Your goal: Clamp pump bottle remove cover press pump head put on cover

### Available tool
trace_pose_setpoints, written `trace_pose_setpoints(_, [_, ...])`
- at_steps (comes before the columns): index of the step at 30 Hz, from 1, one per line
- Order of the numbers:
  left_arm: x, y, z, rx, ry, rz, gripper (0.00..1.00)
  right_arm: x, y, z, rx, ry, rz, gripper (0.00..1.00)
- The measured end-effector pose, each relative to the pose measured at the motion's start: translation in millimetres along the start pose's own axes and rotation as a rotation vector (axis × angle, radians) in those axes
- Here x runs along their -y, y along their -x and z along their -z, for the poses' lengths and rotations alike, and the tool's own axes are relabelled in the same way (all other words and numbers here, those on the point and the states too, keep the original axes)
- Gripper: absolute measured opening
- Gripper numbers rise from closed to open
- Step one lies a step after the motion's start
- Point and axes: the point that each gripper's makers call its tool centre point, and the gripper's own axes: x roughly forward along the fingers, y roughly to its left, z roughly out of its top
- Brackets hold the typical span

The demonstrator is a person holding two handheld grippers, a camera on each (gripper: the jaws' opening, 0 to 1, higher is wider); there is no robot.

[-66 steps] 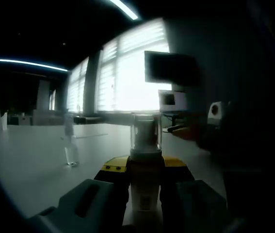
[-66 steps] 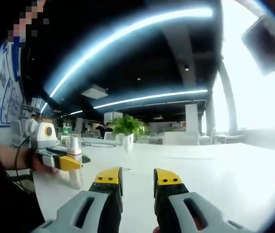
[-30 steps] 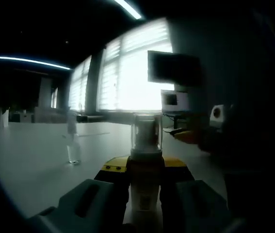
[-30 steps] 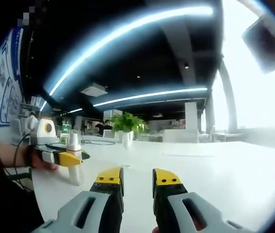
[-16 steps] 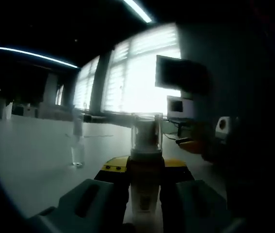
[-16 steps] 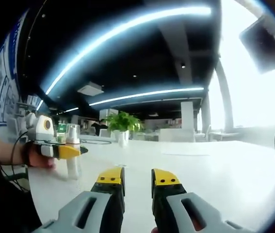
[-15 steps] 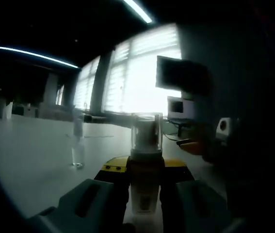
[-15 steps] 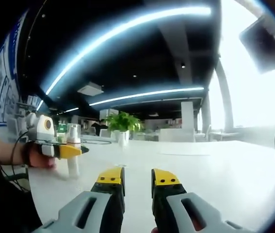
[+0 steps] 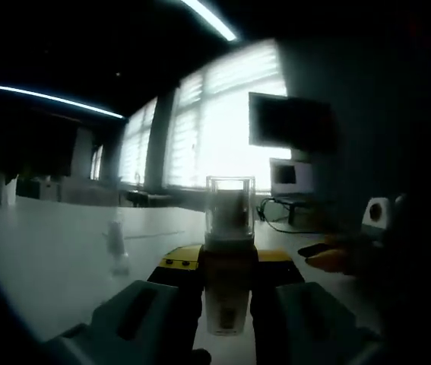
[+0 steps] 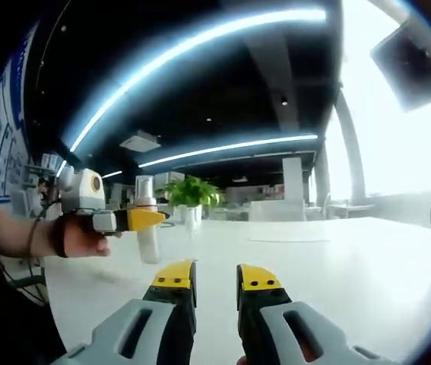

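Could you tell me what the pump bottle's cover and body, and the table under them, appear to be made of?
The cover looks like clear hard plastic: the bright window shows through it. The bottle body seems to be pale opaque plastic with a matte finish, gripped by the left gripper. The table looks like a smooth white laminate with a soft sheen, though the surface alone leaves that open.

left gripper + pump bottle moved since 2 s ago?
Yes. In the right gripper view the left gripper and pump bottle have lifted off the table, nearer the plant.
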Motion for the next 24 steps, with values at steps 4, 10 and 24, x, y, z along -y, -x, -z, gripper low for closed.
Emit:
trace_pose_setpoints(4, [-5.6, -13, 0.9, 0.005, -0.002, -0.021, 0.14, -2, 1, -4.2, 0.017, -0.033, -0.003, 0.14])
trace_pose_setpoints(10, [-14.1, -31, 0.1, 0.004, 0.015, -0.042, 0.14, -6, 0, -2.8, 0.009, -0.011, -0.005, 0.15])
trace_pose_setpoints(24, [-19.6, -70, 4.3, 0.016, 0.010, -0.069, 0.14, -4, 0, -3.7, 0.013, -0.028, -0.004, 0.14])
